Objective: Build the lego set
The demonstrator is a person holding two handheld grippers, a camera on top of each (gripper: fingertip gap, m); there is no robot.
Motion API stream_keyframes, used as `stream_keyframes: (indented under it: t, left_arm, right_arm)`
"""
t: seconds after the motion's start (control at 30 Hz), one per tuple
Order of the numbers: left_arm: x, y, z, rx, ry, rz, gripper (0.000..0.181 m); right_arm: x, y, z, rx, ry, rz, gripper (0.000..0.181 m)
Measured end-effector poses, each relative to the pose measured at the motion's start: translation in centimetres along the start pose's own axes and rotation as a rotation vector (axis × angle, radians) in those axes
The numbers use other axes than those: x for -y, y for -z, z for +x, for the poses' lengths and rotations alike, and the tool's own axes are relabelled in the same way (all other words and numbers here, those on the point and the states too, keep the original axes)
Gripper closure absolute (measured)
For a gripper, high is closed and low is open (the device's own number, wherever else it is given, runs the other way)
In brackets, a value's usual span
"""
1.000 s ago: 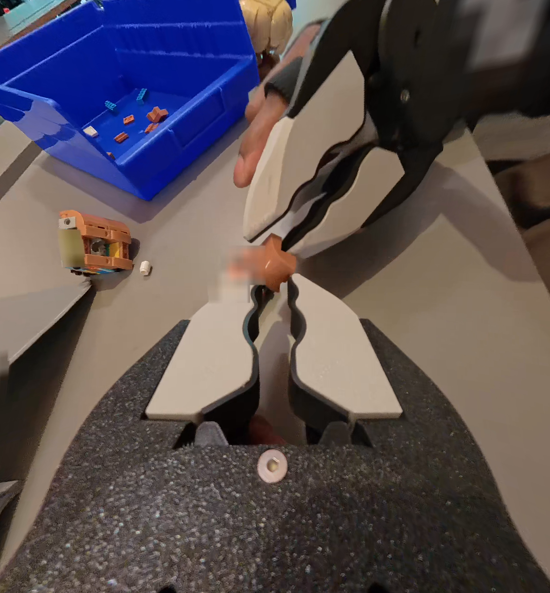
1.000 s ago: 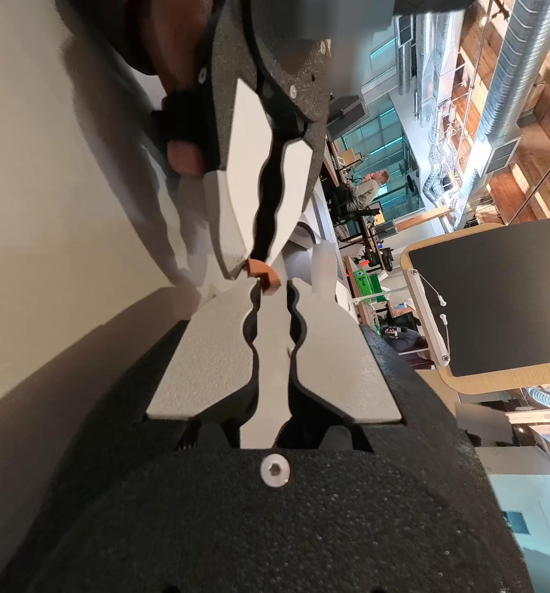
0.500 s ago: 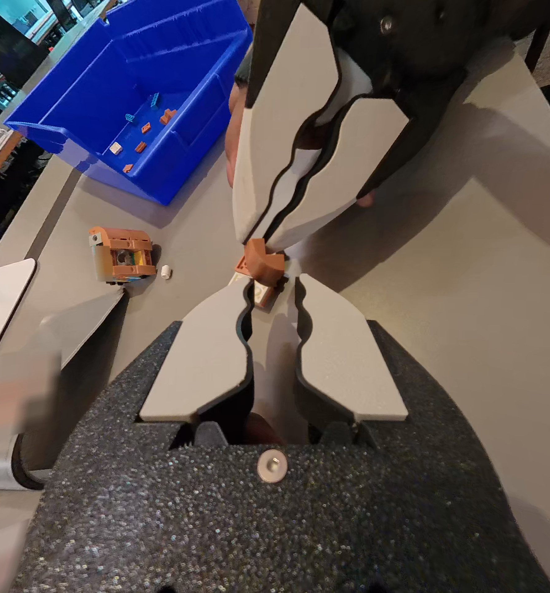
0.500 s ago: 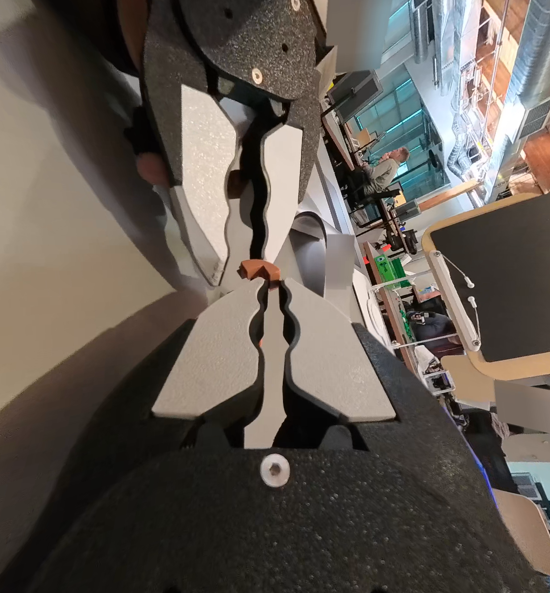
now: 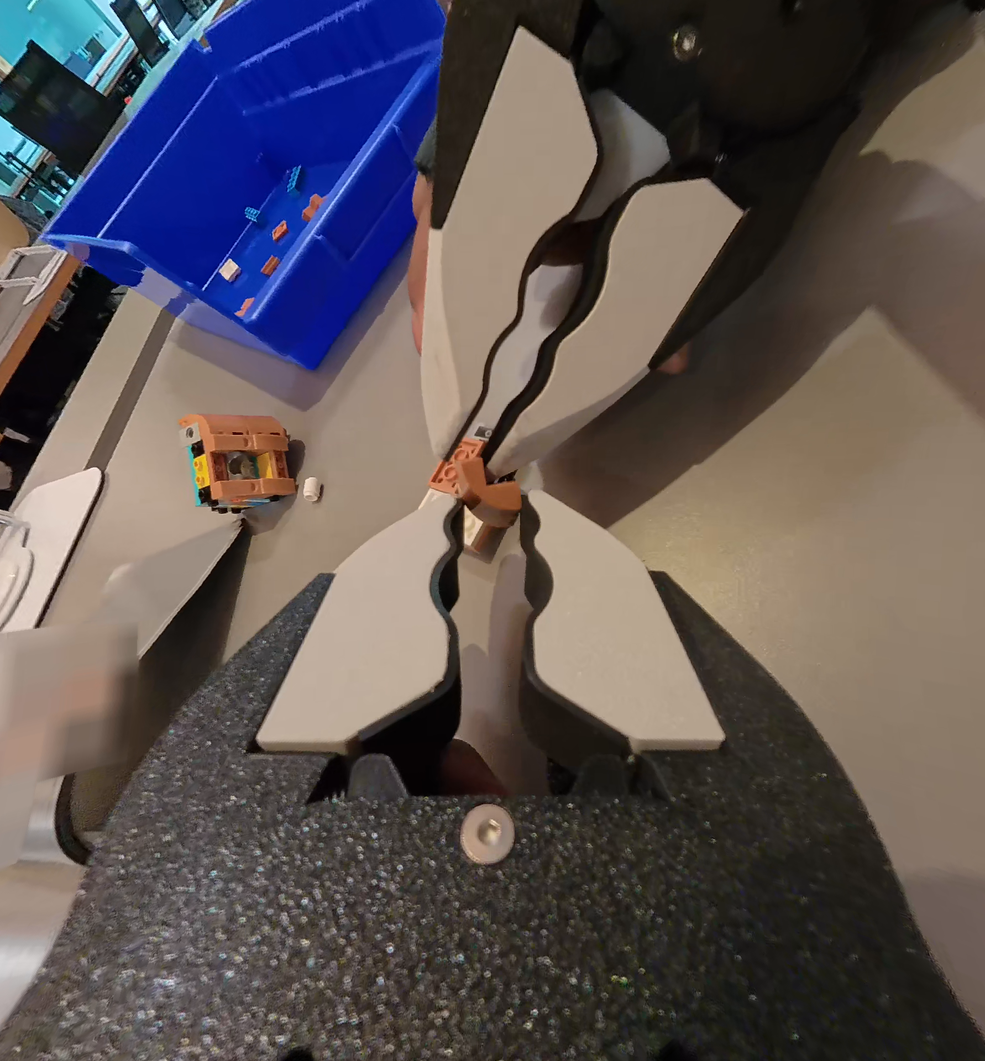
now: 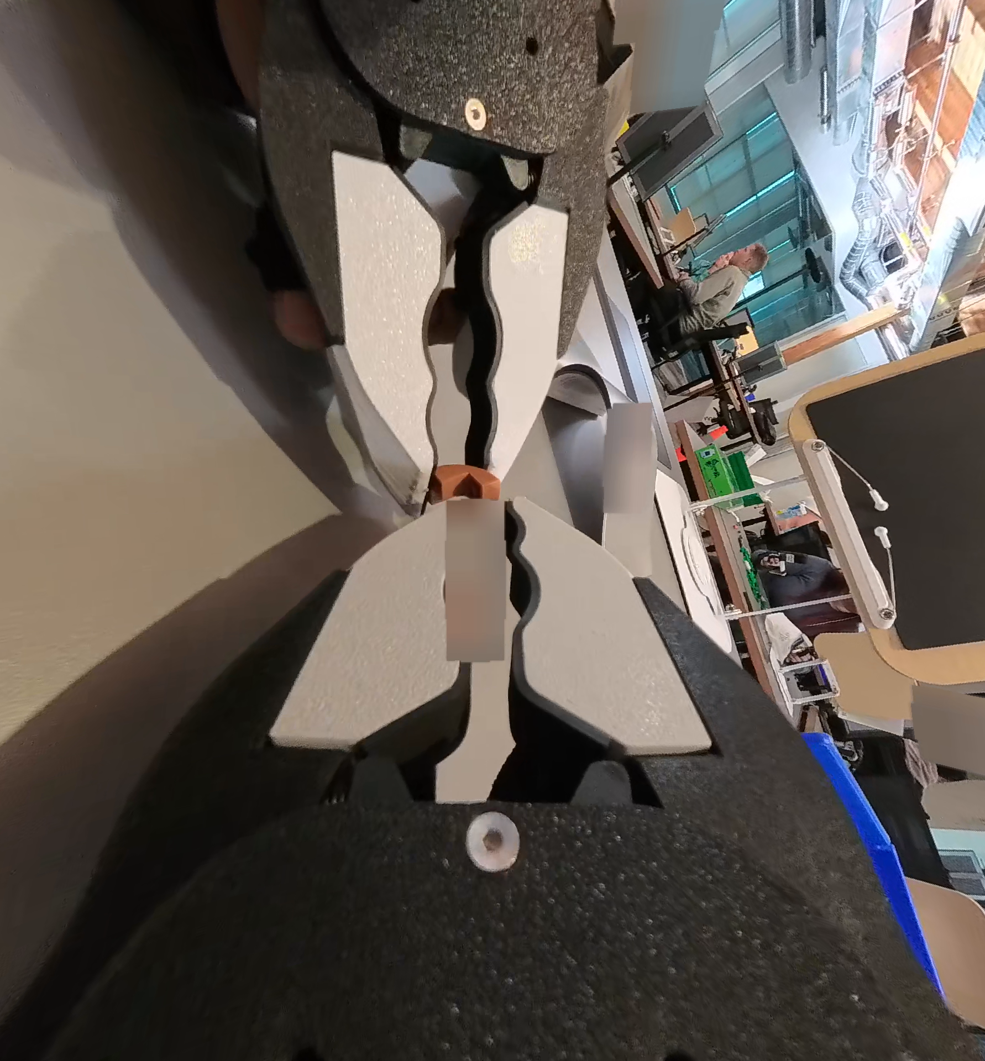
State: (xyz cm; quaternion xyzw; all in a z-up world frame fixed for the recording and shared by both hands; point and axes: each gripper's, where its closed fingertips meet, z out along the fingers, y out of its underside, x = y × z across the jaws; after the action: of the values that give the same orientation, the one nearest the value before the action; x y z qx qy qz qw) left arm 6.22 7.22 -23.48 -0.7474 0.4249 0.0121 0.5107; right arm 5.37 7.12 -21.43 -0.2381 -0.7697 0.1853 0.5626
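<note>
- Left gripper (image 5: 487,508) fingers clamp a brown brick (image 5: 479,488) at their tips.
- Right gripper (image 5: 481,445) fingers pinch the same brick from opposite, above the counter (image 5: 766,574).

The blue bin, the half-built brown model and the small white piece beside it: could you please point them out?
blue bin (image 5: 329,321), left wrist view, front wall.
brown model (image 5: 243,459), left wrist view, top.
white piece (image 5: 311,488), left wrist view, middle.
</note>
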Motion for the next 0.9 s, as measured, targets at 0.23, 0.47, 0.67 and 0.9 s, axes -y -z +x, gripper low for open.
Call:
stream_keyframes:
  t: [0.23,0.47,0.67,0.9]
  left_arm:
    - [0.1,0.1,0.2,-0.035,0.029,0.024,0.164]
    - [0.1,0.2,0.6,-0.048,-0.033,0.011,0.164]
    - [0.7,0.5,0.0,0.013,-0.081,0.049,0.164]
    - [1.3,0.8,-0.2,0.032,-0.097,0.087,0.166]
  right_arm:
    - [-0.1,0.1,-0.1,0.03,-0.033,0.008,0.169]
    - [-0.2,0.1,-1.1,0.102,-0.058,0.006,0.167]
    - [0.0,0.3,-0.4,0.109,-0.171,0.017,0.174]
    - [0.3,0.5,-0.2,0.16,-0.311,0.044,0.175]
